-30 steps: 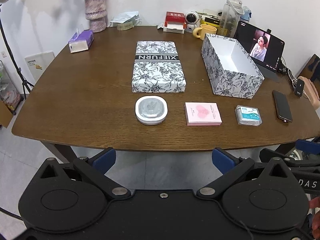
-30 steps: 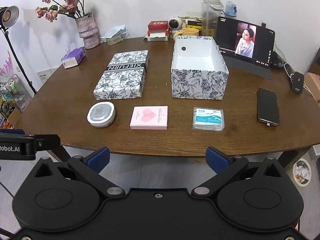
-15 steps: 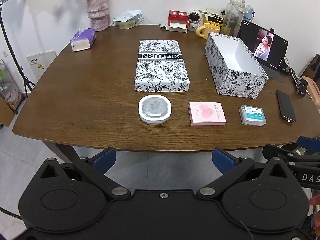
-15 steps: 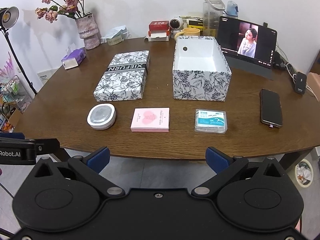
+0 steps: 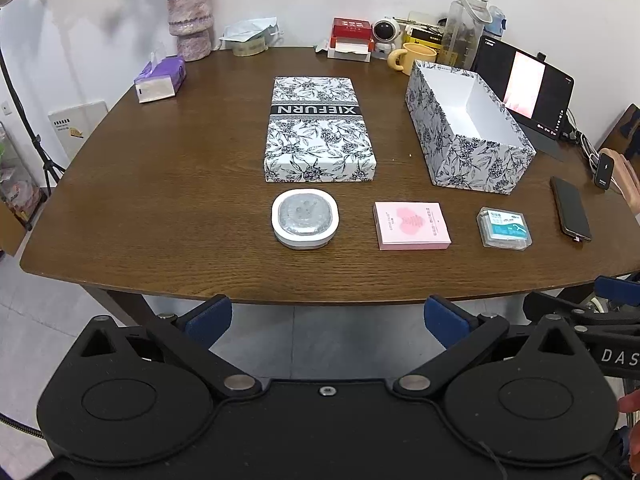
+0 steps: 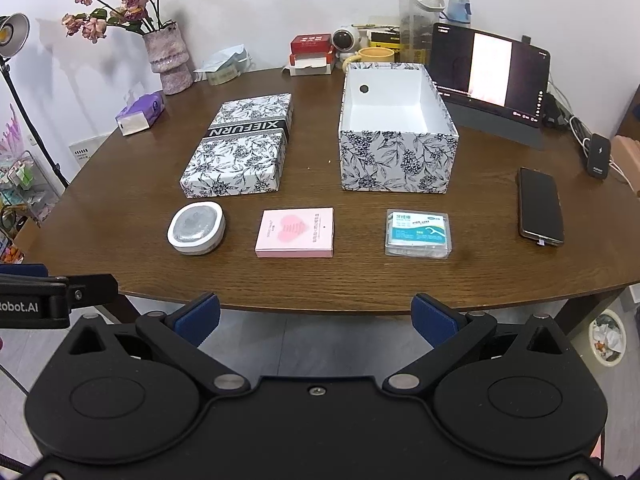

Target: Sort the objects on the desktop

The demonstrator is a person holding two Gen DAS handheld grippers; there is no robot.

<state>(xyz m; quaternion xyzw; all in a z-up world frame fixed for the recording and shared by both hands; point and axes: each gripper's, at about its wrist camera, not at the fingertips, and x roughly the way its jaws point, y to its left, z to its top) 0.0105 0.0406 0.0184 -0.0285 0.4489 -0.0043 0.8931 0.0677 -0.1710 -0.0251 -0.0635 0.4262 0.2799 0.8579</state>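
on the dark wooden desk, near its front edge, three small items lie in a row, each apart from the next: a white rounded case at left, a flat pink box in the middle, a clear pack of floss picks at right. behind the row stand two floral-printed pieces: the box lid, lettered side up, lying flat behind the white case, and the open floral box, its white interior holding nothing visible, behind the pink box and floss pack. a black phone lies flat to the right of the floss pack, well apart from it. along the far edge are a vase of flowers, a purple tissue pack, a yellow mug, a water jug and a propped tablet with its screen lit.

left tongs: blue-padded fingers spread wide apart, gripping nothing, held off the front edge of the desk, over the floor. right tongs: likewise spread wide, gripping nothing, off the front edge. neither touches any item.
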